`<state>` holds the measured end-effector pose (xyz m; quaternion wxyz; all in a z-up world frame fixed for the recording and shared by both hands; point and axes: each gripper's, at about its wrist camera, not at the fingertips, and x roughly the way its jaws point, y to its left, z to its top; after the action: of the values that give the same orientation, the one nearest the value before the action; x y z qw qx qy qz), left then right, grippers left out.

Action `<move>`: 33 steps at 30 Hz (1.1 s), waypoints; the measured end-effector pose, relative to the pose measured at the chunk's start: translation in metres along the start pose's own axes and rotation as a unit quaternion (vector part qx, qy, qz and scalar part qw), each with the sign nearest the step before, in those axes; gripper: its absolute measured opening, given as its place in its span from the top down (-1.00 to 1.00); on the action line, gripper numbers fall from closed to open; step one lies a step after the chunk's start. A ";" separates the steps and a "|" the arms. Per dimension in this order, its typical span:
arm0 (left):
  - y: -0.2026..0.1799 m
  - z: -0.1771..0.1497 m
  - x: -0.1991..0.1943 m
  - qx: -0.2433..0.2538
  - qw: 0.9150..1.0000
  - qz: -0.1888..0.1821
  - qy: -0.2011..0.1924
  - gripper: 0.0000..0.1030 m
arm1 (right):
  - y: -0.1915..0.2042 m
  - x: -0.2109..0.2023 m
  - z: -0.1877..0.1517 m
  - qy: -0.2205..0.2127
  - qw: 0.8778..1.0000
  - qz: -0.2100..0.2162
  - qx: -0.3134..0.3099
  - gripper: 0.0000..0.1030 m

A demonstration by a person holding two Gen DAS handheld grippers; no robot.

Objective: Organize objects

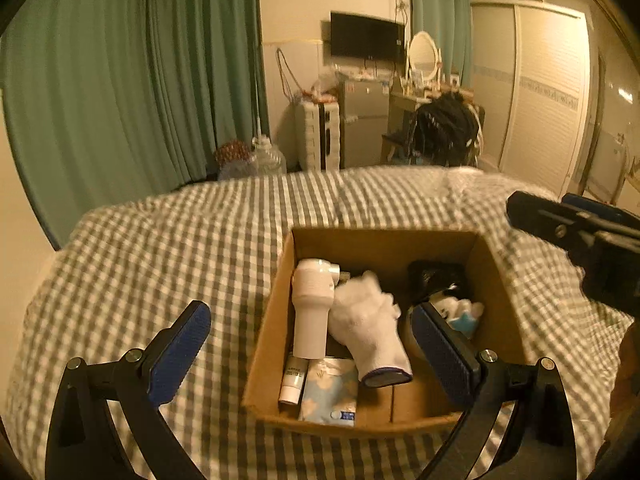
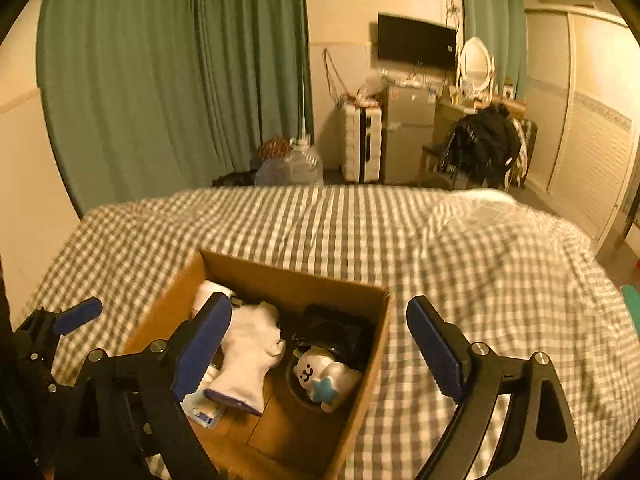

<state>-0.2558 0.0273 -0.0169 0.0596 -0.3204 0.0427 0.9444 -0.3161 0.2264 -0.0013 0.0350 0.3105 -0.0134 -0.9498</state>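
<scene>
A brown cardboard box [image 1: 272, 320] sits on the checked bed and also shows in the right wrist view [image 2: 376, 344]. Inside lie a white bottle [image 1: 314, 308], a white glove [image 1: 372, 328] [image 2: 250, 356], a small tube [image 1: 293, 378], a blue patterned packet [image 1: 330, 390], a black item [image 1: 434, 276] [image 2: 336, 330] and a white plush toy with a blue star [image 2: 326, 378] [image 1: 460, 312]. My left gripper [image 1: 312, 354] is open and empty, straddling the box's left wall. My right gripper [image 2: 320, 352] is open and empty, straddling the box's right wall; it also shows in the left wrist view [image 1: 576, 232].
The checked bedspread [image 1: 180, 248] covers the bed all around the box. Beyond the bed stand green curtains [image 1: 132, 80], water jugs [image 1: 268, 160], a drawer unit [image 1: 320, 136], a small fridge [image 1: 364, 128], a chair with dark clothes [image 1: 444, 128] and a wardrobe [image 1: 540, 92].
</scene>
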 end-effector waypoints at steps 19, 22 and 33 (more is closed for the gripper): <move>0.019 0.005 -0.200 -0.029 0.980 0.034 -0.192 -1.00 | 0.018 -0.235 0.013 -0.197 0.980 -0.022 -0.016 -0.96; 0.024 -0.008 -0.207 -0.040 0.974 0.040 -0.218 -1.00 | 0.022 -0.246 0.001 -0.221 0.975 -0.028 -0.021 -0.97; 0.025 -0.074 -0.154 -0.021 0.976 0.068 -0.205 -1.00 | 0.048 -0.176 -0.080 -0.235 0.970 -0.052 -0.041 -0.99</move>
<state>-0.0931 -0.0190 0.0194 -0.0035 -0.1175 0.0313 0.9926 -0.1239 0.1918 0.0400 -0.0058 0.0768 0.0341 -0.9964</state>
